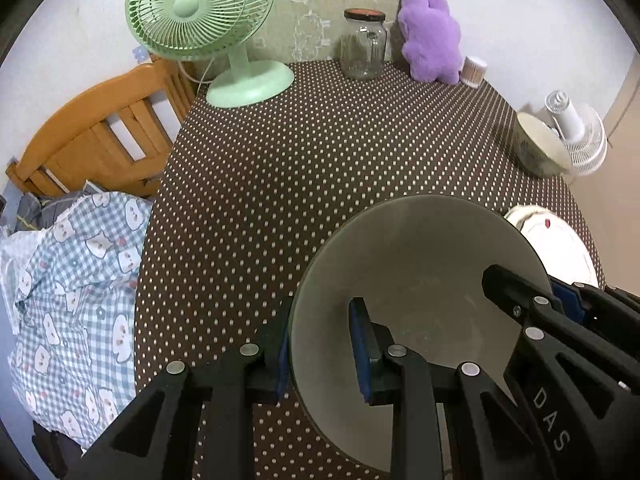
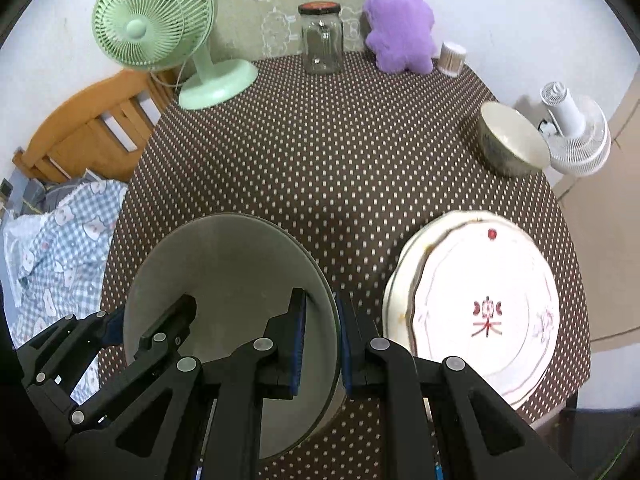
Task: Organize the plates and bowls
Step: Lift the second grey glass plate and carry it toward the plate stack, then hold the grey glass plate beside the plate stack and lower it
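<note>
Left-wrist view: your left claw (image 1: 323, 350) straddled the left rim of the grey bowl (image 1: 416, 280), one blue pad (image 1: 362, 354) inside the wall and the other outside, the jaws narrow on the rim. Your right claw (image 1: 520, 300) came in from the right and gripped the opposite rim in the same way. The bowl lay directly ahead of both claws, low over the dotted bench (image 1: 320, 152); whether it touched the cloth cannot be told. Just right of the bowl, beyond the right claw, a plate (image 1: 556, 240) showed its edge.

Right-wrist view: your right claw (image 2: 322, 344) clamped the bowl's (image 2: 232, 264) right rim between its pads (image 2: 298, 344), jaws narrow. Your left claw (image 2: 150, 322) held the far left rim. To the right of your right claw lay stacked plates (image 2: 480, 292), the top one marked with a red character, close to the bowl but apart from it. Farther ahead and to the right stood a small bowl (image 2: 510, 142) near the bench edge, well apart from the plates.

Background, far ahead of both claws: a green fan (image 2: 160, 32) at left, a jar (image 2: 322, 40) at centre, a purple plush (image 2: 400, 28) beside it, and a white fan (image 2: 572, 132) off the bench at right.
</note>
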A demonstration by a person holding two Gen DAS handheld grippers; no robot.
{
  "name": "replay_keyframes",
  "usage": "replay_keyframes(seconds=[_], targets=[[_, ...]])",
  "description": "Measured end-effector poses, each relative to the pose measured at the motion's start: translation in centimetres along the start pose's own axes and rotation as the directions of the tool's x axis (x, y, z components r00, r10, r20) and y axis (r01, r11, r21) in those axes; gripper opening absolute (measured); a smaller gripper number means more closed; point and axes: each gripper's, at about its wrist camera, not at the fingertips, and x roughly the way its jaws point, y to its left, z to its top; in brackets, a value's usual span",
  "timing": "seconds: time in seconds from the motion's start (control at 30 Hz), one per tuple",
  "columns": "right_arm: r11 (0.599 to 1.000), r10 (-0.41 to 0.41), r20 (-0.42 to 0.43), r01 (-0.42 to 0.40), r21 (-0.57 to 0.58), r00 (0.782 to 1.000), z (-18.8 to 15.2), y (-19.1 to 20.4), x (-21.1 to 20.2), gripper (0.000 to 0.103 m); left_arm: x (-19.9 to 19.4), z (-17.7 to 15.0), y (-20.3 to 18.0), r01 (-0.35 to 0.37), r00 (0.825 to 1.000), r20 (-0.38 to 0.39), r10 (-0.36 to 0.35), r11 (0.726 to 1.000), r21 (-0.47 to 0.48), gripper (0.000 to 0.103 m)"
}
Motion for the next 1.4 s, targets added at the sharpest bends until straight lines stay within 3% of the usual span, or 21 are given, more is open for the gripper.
replay_keyframes(seconds=[0.67,1.4], targets=[[0.997,-0.08,-0.041,0.081,0.011,0.996,-2.9,0.5,1.1,0.021,1.5,-3.4,0.1,0.063,0.997,-0.052,-0.063,0.998,-0.009,0.024],[0.995,-0.1,-0.025,0.099,-0.02,0.995,-2.5,0.6,2.2,0.021,2.3,-3.1,-0.3,0.07,0.997,-0.026,-0.07,0.997,-0.008,0.028]])
